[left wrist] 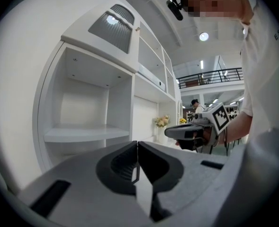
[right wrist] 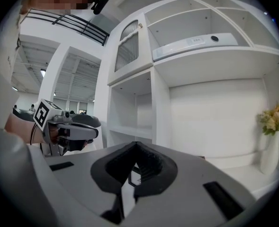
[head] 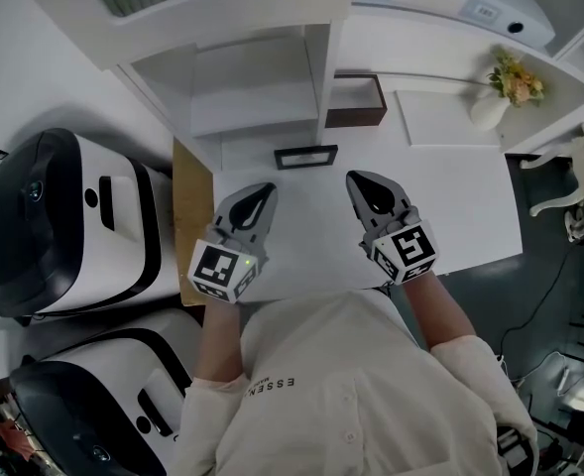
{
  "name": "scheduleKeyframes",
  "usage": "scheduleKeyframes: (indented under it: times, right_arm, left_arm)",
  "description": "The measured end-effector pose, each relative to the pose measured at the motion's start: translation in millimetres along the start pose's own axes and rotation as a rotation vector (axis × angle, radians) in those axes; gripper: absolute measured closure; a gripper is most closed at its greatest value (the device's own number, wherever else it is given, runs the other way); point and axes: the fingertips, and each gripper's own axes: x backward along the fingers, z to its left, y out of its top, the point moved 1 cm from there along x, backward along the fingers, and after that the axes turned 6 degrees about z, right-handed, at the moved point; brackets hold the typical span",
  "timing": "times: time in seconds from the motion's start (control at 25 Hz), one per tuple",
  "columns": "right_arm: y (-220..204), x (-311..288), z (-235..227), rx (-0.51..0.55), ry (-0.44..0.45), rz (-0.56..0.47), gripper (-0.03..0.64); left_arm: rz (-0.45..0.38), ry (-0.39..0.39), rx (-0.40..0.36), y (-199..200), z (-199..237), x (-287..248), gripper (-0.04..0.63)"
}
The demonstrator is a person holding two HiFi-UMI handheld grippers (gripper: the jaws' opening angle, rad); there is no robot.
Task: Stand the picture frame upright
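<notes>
A small black picture frame (head: 306, 157) rests on the white desk (head: 470, 206), just in front of the shelf unit. From above I cannot tell whether it stands or lies flat. My left gripper (head: 263, 191) is shut and empty, a short way in front of the frame and to its left. To the frame's right, my right gripper (head: 357, 179) is also shut and empty. In the left gripper view the closed jaws (left wrist: 137, 144) point at the shelves, with the right gripper (left wrist: 196, 131) beside them. A dark frame outline (right wrist: 131, 175) shows through the right gripper (right wrist: 135, 145).
A brown box (head: 356, 102) sits in a shelf bay behind the frame. A white vase of flowers (head: 505, 87) stands at the back right. Two large white and black machines (head: 63, 216) lie left of the desk, beside a wooden panel (head: 192, 206). A white chair (head: 569, 186) is at the right.
</notes>
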Motion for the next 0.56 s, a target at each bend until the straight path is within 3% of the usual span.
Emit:
scheduleKeyframes:
  times: [0.56]
  right_arm:
    - [-2.0,1.1,0.7,-0.017,0.0,0.003,0.603]
  left_arm:
    - [0.027,0.018,0.007,1.5,2.0,0.8,0.592]
